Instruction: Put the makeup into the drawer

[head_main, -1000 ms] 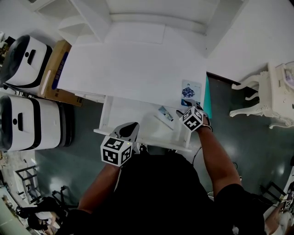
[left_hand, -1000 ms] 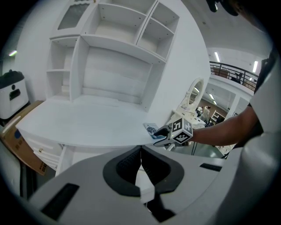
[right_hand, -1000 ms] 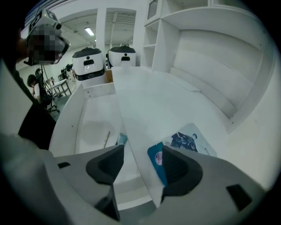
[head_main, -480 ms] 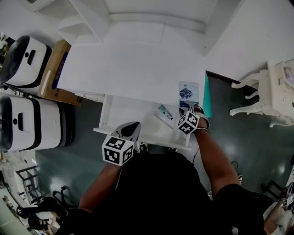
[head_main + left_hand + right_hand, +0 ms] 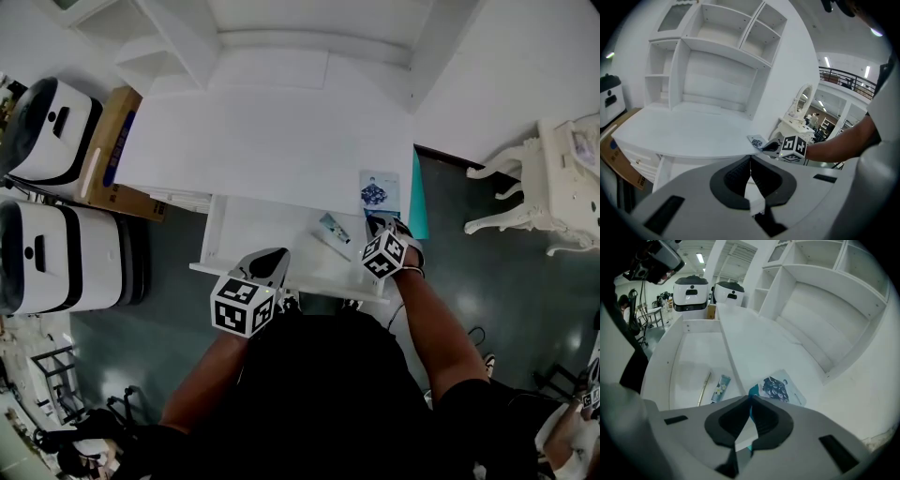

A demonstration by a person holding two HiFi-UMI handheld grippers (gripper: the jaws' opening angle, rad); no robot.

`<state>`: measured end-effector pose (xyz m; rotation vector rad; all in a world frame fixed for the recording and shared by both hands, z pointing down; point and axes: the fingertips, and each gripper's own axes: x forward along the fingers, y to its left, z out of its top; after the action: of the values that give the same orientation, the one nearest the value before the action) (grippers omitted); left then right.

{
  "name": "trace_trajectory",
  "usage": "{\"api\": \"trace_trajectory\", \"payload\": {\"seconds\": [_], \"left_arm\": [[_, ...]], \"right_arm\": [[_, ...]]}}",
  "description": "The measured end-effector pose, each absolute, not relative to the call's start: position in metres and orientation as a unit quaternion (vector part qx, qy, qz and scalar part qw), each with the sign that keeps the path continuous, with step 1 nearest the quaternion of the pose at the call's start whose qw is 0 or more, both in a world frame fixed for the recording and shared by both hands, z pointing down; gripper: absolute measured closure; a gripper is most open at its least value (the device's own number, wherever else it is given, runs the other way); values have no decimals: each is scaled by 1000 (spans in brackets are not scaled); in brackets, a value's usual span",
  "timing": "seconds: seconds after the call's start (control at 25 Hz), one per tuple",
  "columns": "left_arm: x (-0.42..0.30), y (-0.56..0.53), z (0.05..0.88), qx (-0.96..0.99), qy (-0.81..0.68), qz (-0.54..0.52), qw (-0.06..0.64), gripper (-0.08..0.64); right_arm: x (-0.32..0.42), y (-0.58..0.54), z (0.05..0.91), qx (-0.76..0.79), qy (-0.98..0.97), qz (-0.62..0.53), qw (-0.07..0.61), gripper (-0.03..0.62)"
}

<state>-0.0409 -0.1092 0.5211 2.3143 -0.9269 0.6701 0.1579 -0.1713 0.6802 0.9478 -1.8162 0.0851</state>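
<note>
The jaws of the right gripper [image 5: 750, 397] have just been closing and now seem to pinch the edge of the flat white blue-printed packet [image 5: 780, 387] on the white worktop [image 5: 754, 343], ready for lifting into the open white drawer [image 5: 693, 357].

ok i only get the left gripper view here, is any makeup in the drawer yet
observer: yes, one tube lies flat in the open drawer, a thin stick beside it.
operator: what's the right gripper doing
observer: the right gripper has just been closing. its tips meet at the near corner of the packet on the desk. i can't tell whether they pinch it.
operator: where's my left gripper
observer: the left gripper hangs over the front of the drawer, left of the tube.
</note>
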Motion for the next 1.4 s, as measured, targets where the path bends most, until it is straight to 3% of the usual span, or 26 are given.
{"api": "trace_trajectory", "payload": {"seconds": [0.12,0.36,0.76,1.0,1.4], "left_arm": [[-42,-109,520,864,-343,247,274,549],[-47,-108,517,868,-338,246,267,549],[-37,-109,511,880,-319,242,256,549],[-31,-110,517,881,-309,245,260,549],[-36,-110,523,877,-314,245,269,549]], "right_arm": [[162,-172,668,421,-762,71,487,560],[174,-179,626,497,-770,181,357,565],[190,-171,548,541,-778,203,247,566],[169,-143,533,507,-799,241,215,566],[127,-96,542,454,-820,267,224,565]]}}
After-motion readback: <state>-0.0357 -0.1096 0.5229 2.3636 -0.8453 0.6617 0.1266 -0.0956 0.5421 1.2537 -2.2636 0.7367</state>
